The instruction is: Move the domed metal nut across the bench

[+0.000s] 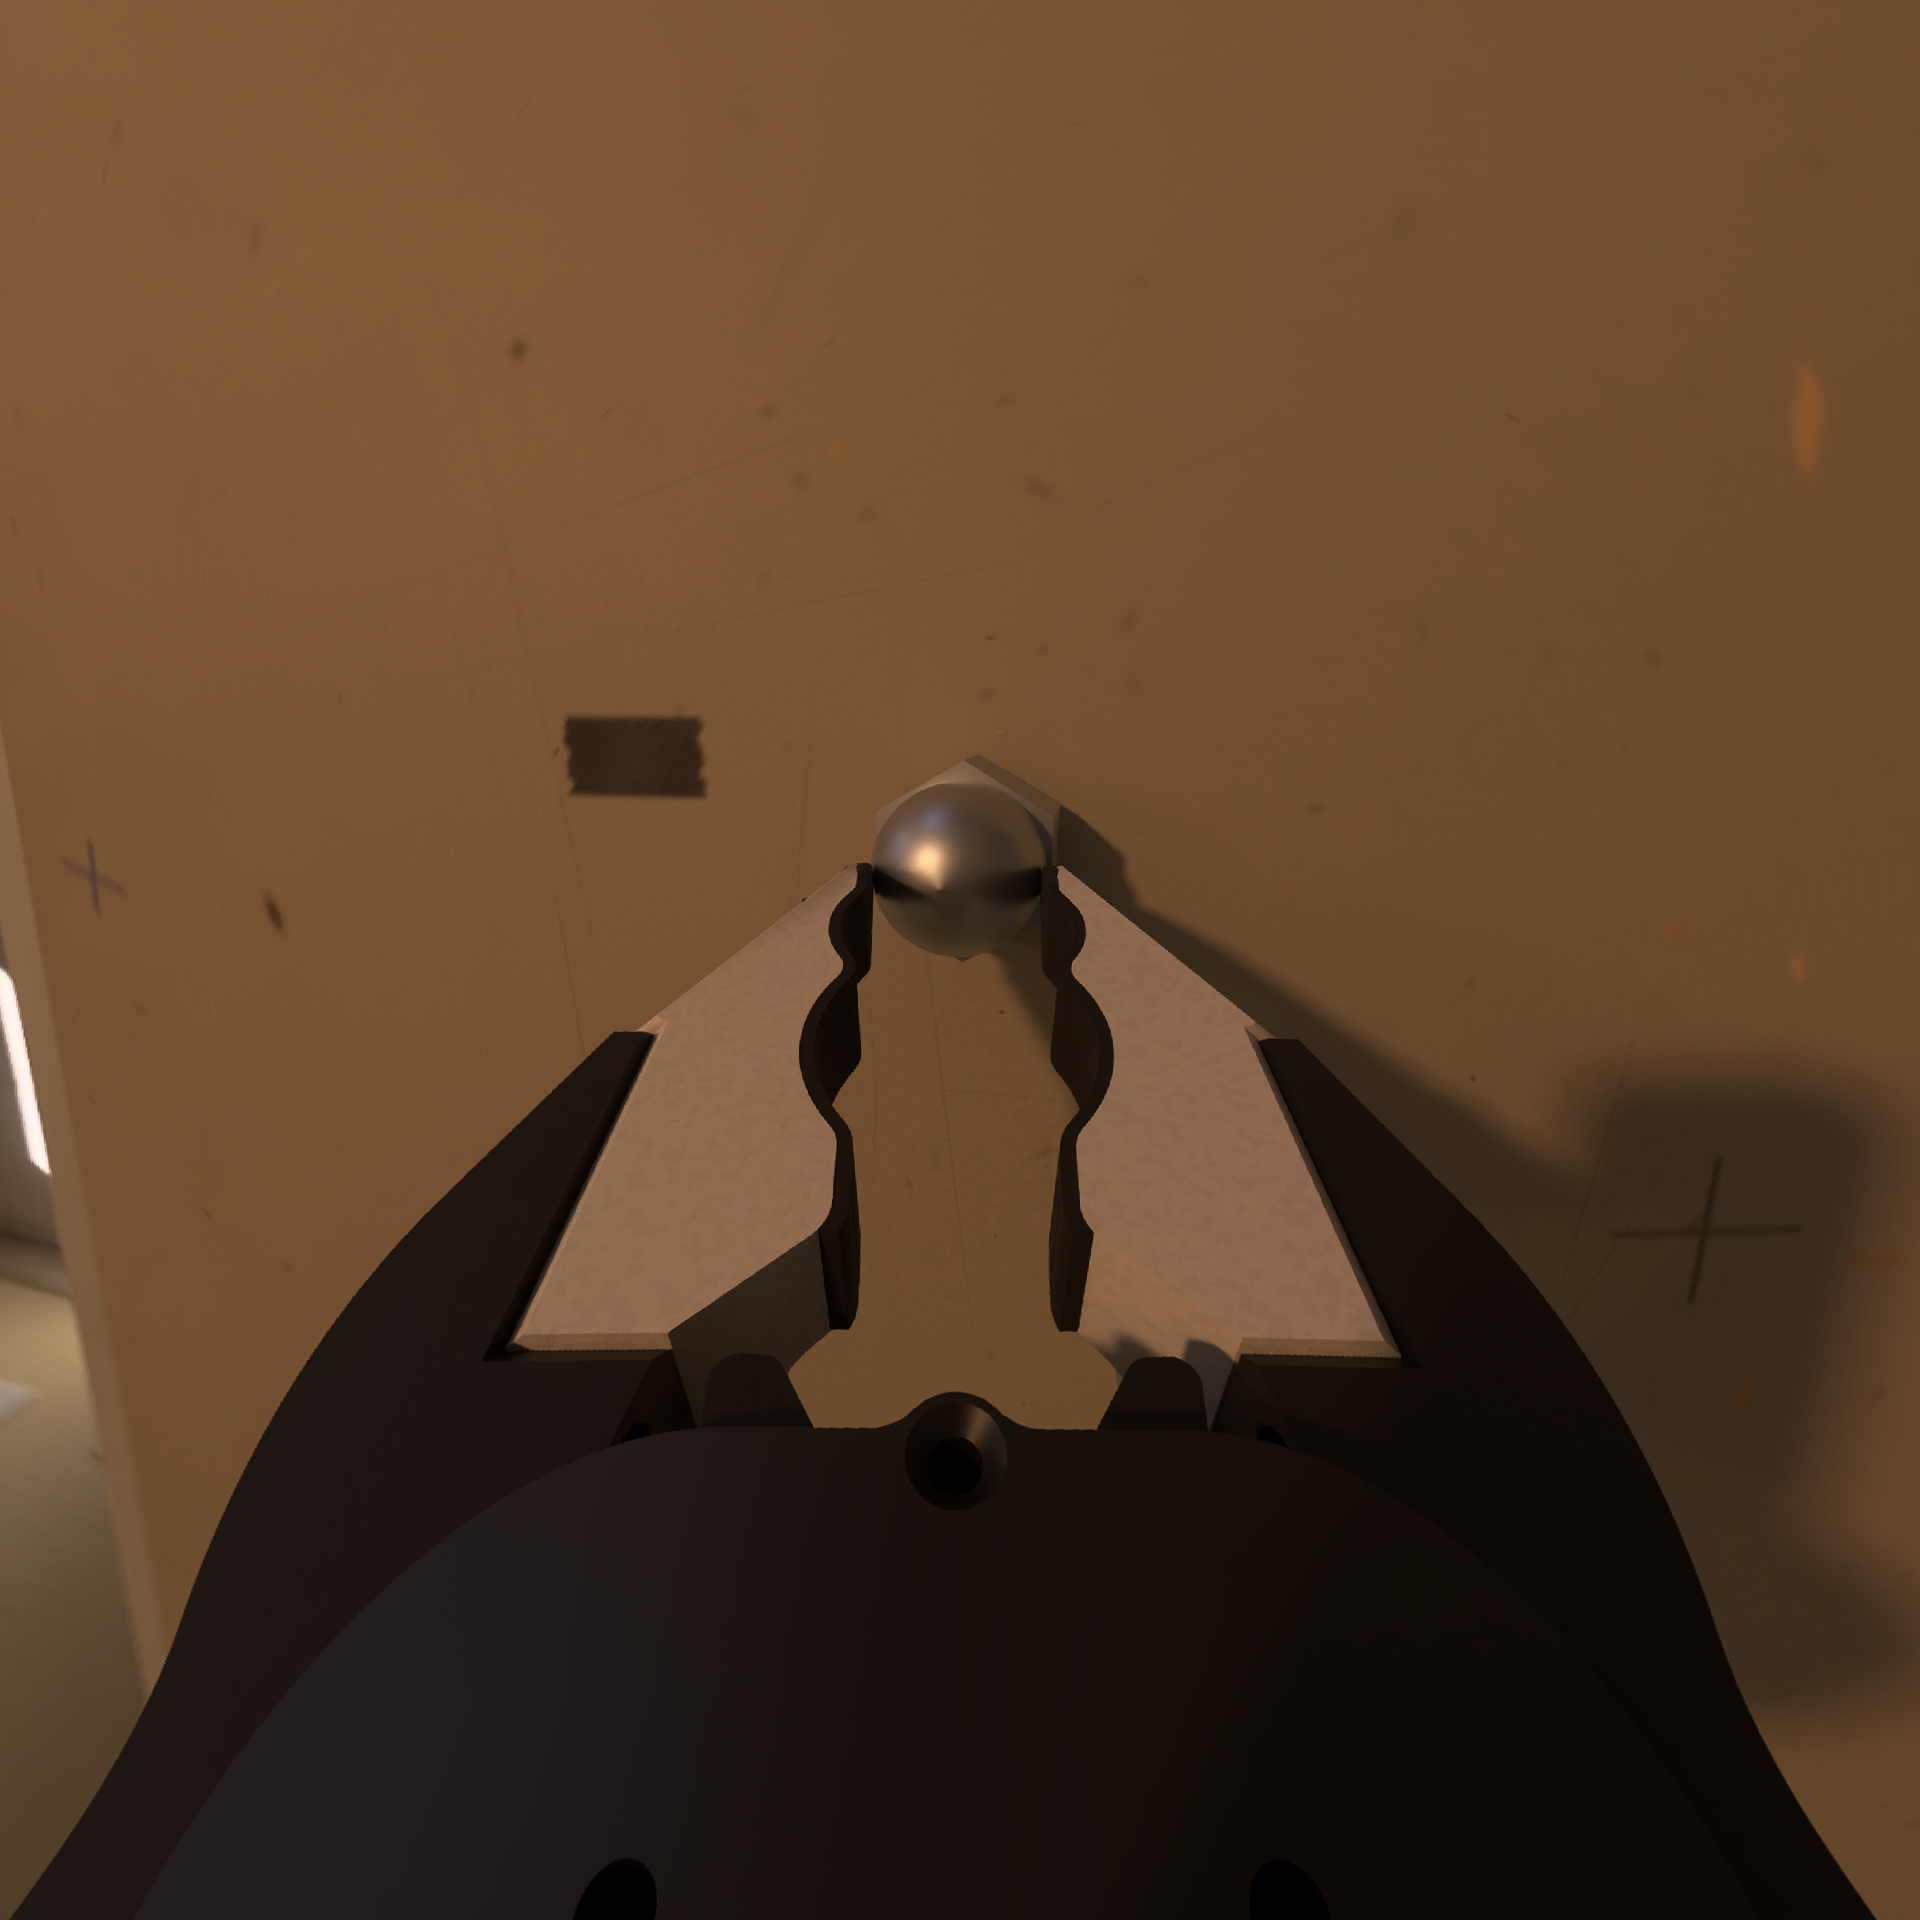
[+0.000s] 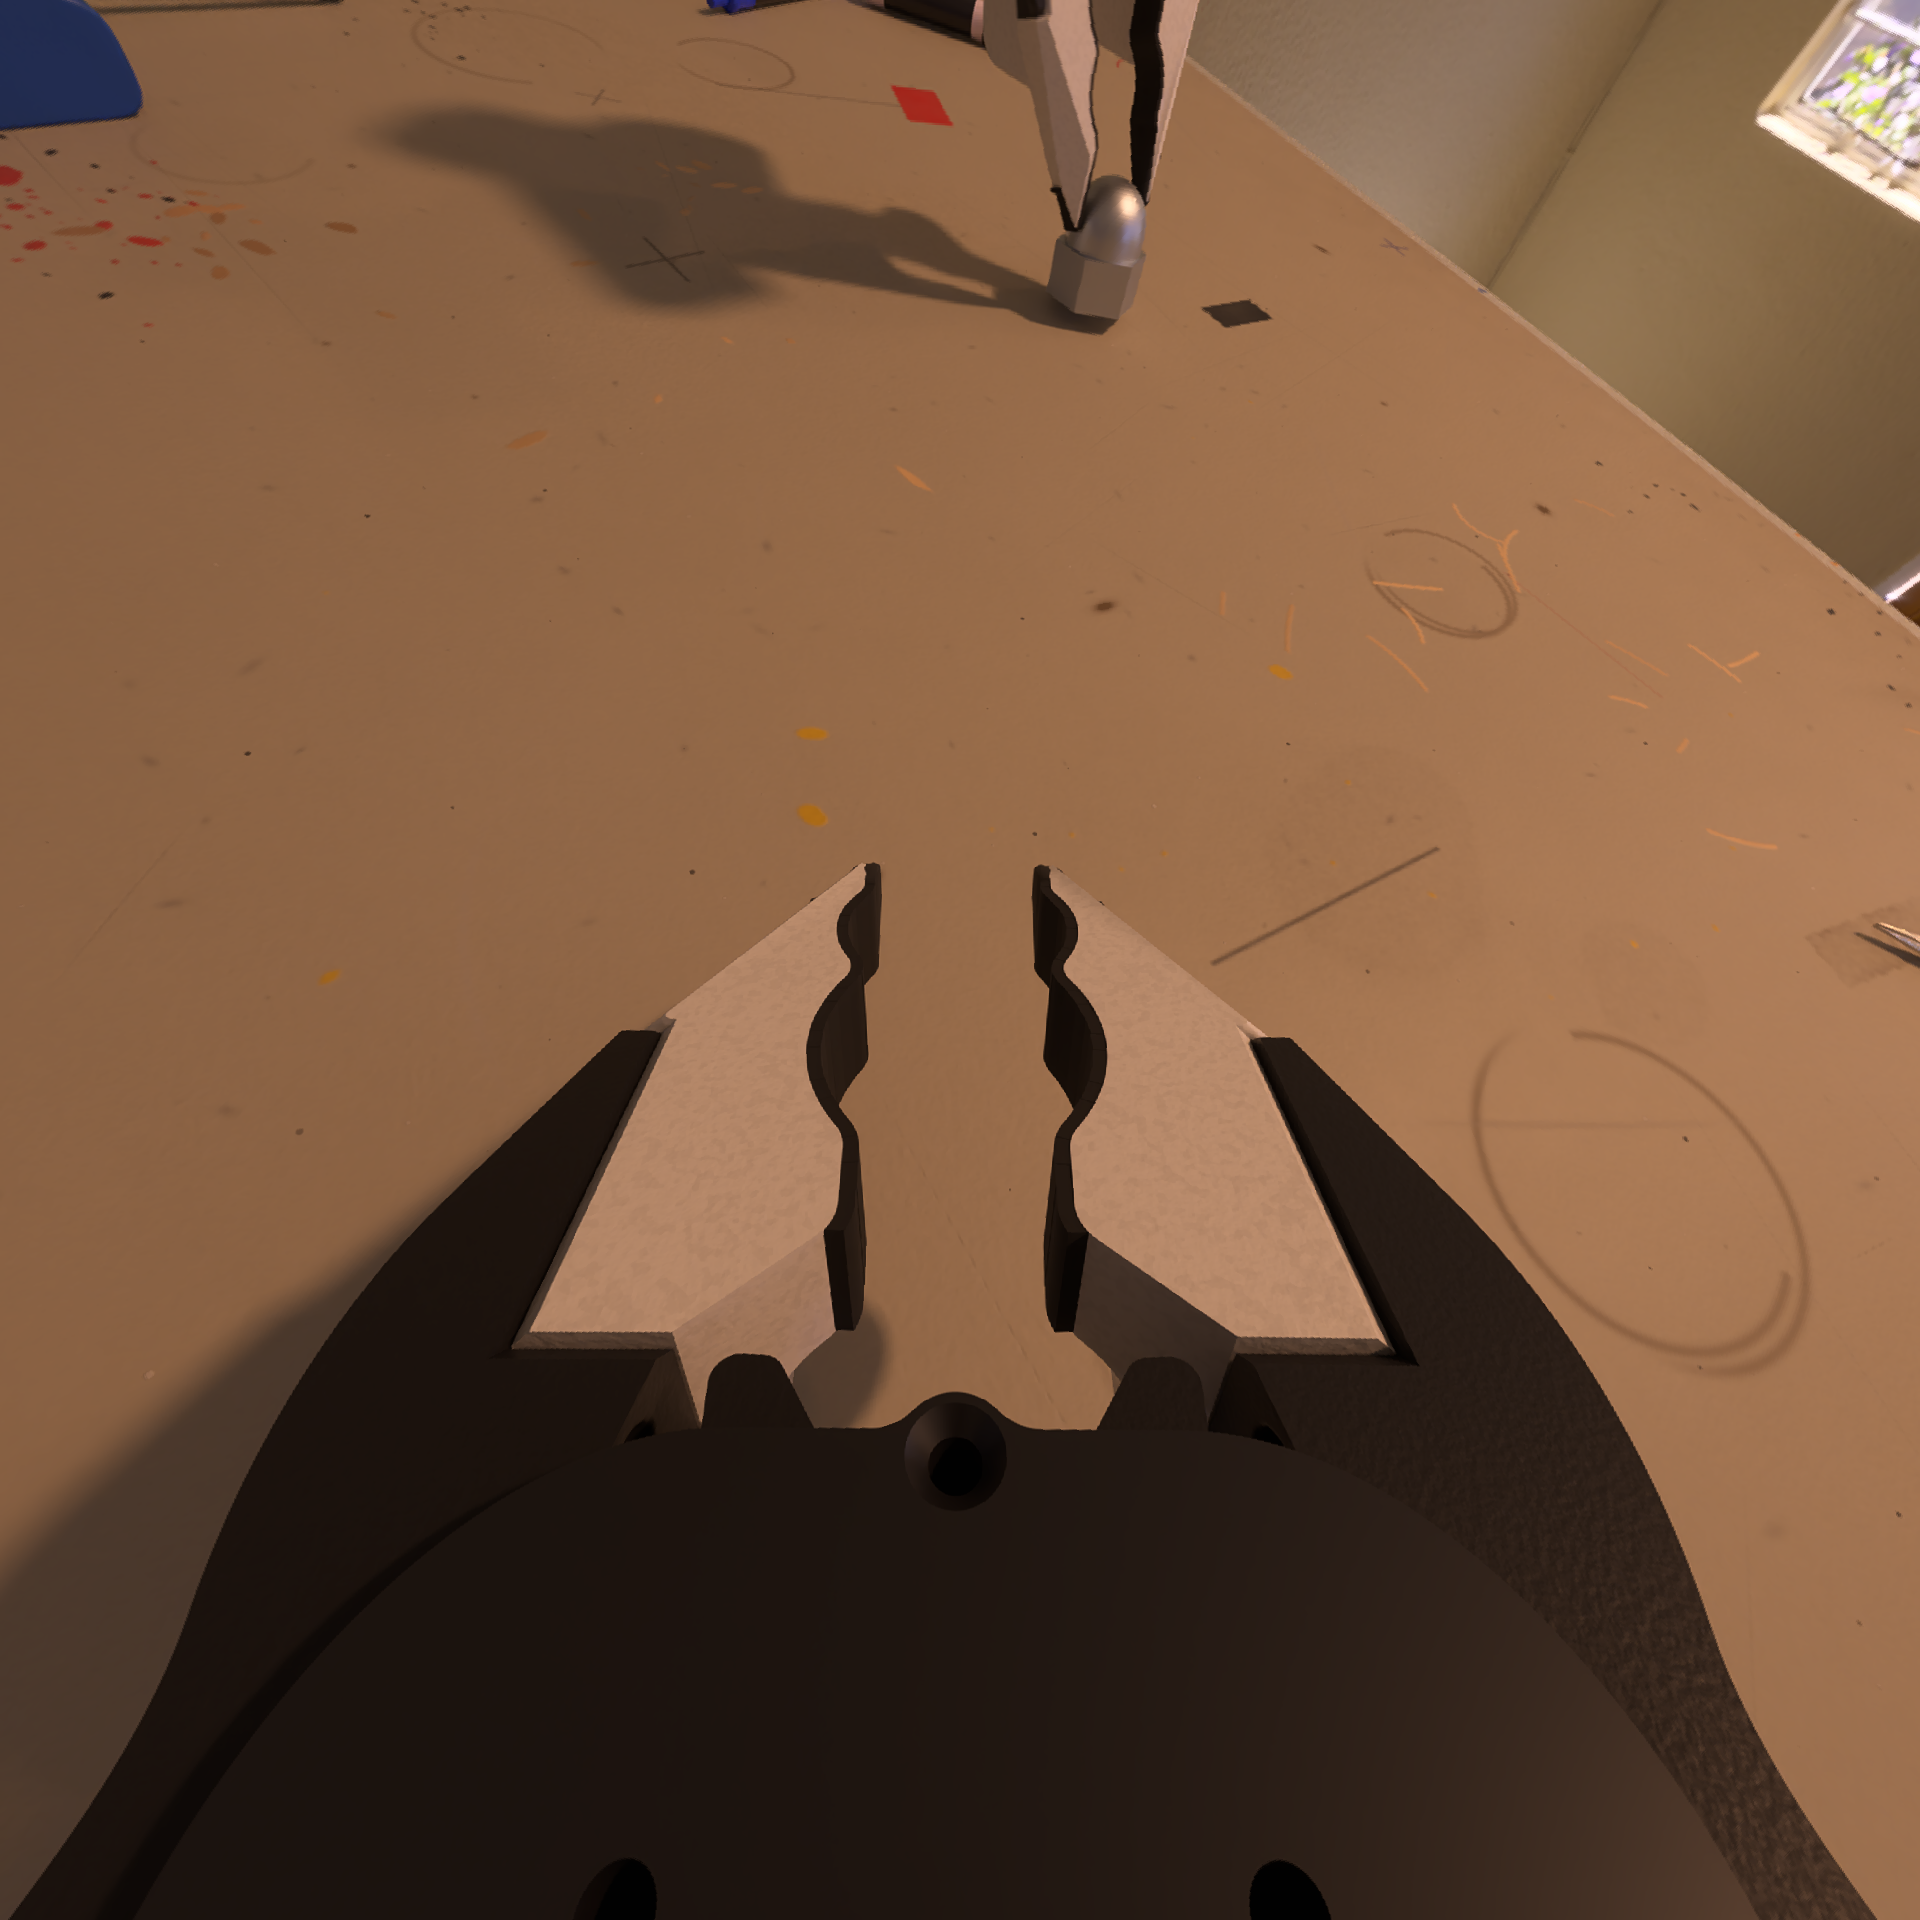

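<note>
Two grippers over one tan bench (image 2: 935,582), surface scuffed, with pencil circles, crosses and orange and red paint flecks. Room: olive wall and a lit window (image 2: 1860,94) past the bench edge beyond the nut.

Domed metal nut (image 2: 1099,255) sits on the bench, tilted: one edge of the hex base touches the surface, and the dome points up and leans a bit. Long axis near vertical. In the left wrist view the dome faces the camera, with the hex base behind it.

Left gripper (image 1: 956,883) comes from above, clamped on the nut's dome, fingertips touching both sides. Right gripper (image 2: 956,883) is well apart from the nut, jaws parted, nothing between them.

Around the nut: small dark square patch (image 2: 1236,313) just beside it, red square patch (image 2: 922,105) farther off, blue object (image 2: 62,62) at the far corner, well apart. Thin metal tips (image 2: 1896,940) at the view's edge beside the right gripper; cannot tell what. The left gripper's shadow falls beside the nut. Bench between the nut and the right gripper is bare apart from marks.
</note>
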